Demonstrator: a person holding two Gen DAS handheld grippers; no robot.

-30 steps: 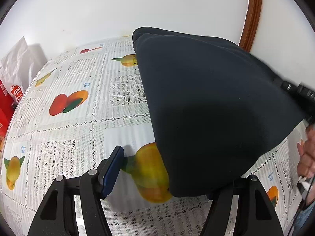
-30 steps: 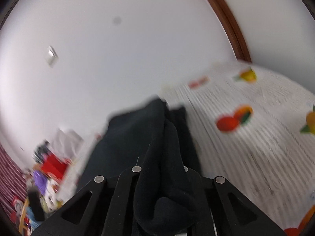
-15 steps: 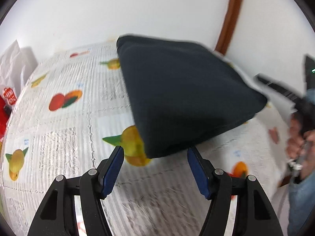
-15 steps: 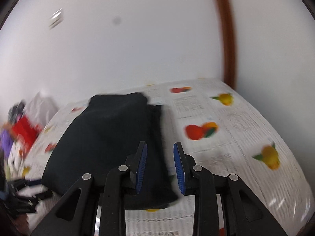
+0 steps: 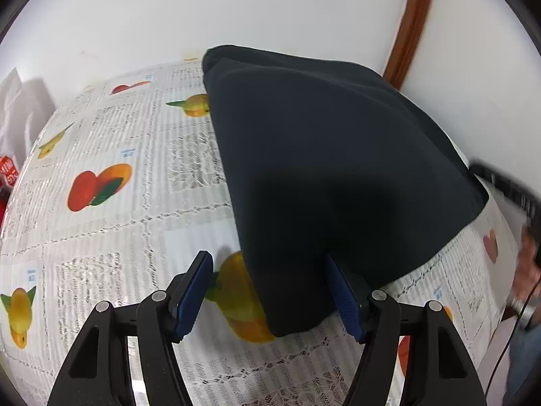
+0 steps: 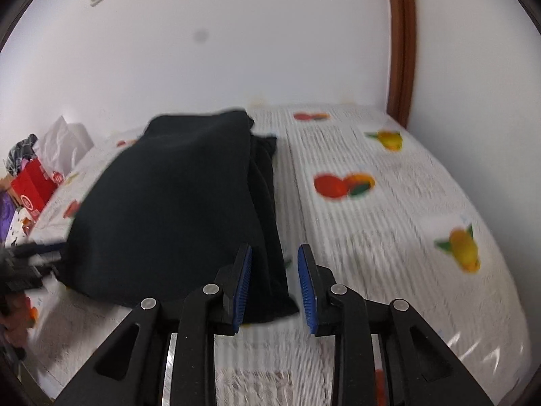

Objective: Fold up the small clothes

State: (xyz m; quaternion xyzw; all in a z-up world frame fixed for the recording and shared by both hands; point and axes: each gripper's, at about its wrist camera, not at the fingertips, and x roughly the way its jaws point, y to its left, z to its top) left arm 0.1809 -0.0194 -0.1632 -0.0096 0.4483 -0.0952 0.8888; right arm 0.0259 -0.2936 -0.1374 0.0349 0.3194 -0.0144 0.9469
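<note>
My left tool (image 5: 268, 292) stands wide apart, its blue ribbed pads (image 5: 192, 299) pressing nothing; the near corner of the folded dark navy fabric garment (image 5: 331, 169) lies loose between them, close against the right-hand pad. My right tool (image 6: 274, 286) is released: its jaws have just been opening and now stand narrowly parted, gripping nothing, with the garment's near corner (image 6: 267, 291) showing in the gap. The garment rests flat on the tabletop, on a white lace-patterned plastic cloth printed with fruit (image 5: 98, 186). A red box with white lettering (image 6: 32, 186) sits at the far left, too blurred to read. My right hand (image 5: 527, 264) appears smeared at the left view's edge, and the tabletop is motion-blurred in the right view.
</note>
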